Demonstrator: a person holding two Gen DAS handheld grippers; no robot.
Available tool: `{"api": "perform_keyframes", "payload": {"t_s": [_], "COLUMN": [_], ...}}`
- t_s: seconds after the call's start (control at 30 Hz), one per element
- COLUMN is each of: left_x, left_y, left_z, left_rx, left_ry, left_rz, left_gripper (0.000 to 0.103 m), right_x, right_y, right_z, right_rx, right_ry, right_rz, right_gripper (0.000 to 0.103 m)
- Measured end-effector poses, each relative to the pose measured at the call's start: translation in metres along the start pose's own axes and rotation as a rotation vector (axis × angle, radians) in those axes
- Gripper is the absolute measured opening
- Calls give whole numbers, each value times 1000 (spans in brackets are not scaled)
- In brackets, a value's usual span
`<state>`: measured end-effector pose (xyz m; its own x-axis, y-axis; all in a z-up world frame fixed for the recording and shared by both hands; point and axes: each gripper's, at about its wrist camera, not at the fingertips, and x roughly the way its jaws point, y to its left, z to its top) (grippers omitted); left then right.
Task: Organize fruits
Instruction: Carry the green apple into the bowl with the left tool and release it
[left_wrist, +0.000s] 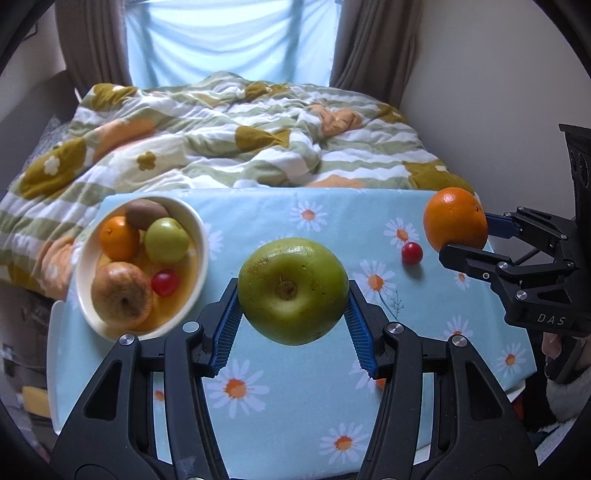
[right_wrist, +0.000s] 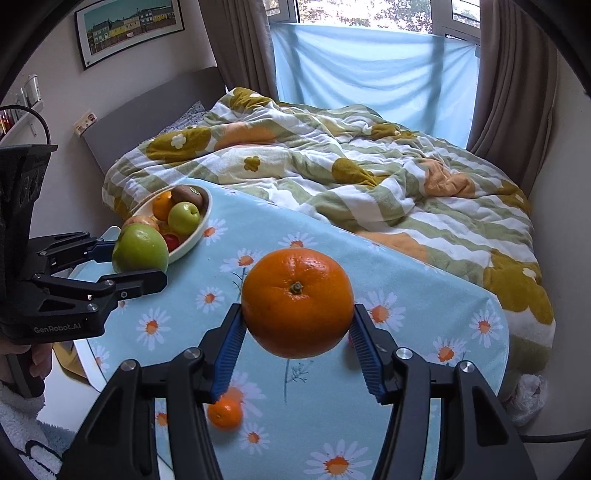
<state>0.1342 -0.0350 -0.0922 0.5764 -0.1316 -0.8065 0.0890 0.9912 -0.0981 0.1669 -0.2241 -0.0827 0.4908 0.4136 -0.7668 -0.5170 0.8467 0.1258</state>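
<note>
Blue-padded jaws of the left gripper (left_wrist: 293, 314) clench a green apple (left_wrist: 293, 290) above the table (left_wrist: 295, 398), beside the bowl (left_wrist: 88, 295) of fruit. Right gripper (right_wrist: 297, 341) jaws clamp an orange (right_wrist: 297, 302); a cherry tomato (left_wrist: 412, 253) lies nearby.

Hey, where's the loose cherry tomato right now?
In the left wrist view, the cherry tomato lies on the daisy tablecloth at the right, just below-left of the orange held in the right gripper.

Both wrist views look close over the table (left_wrist: 295, 406) toward the bed (right_wrist: 369, 166) (shared background).
</note>
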Motion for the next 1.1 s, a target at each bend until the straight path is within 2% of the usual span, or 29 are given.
{"api": "perform_keyframes", "payload": {"t_s": [0.3,0.5,0.77,1.1], "left_x": [-28,-29,-12,35], "left_y": [71,121,185,244], "left_z": [5,8,15,18], "left_rx": [-16,-33,-47,-30], "left_ry": [-25,-18,0,61], "left_rz": [22,23,13,-12], "left_gripper": [60,60,60,60], "right_x": [13,31,64,104], "right_y": [60,97,133,160], "right_z": [35,53,73,87], "right_rx": [9,16,45,96], "right_ry": [-25,-23,-12,17], "right_rz": [26,34,18,-10], "right_gripper": [53,53,53,53]}}
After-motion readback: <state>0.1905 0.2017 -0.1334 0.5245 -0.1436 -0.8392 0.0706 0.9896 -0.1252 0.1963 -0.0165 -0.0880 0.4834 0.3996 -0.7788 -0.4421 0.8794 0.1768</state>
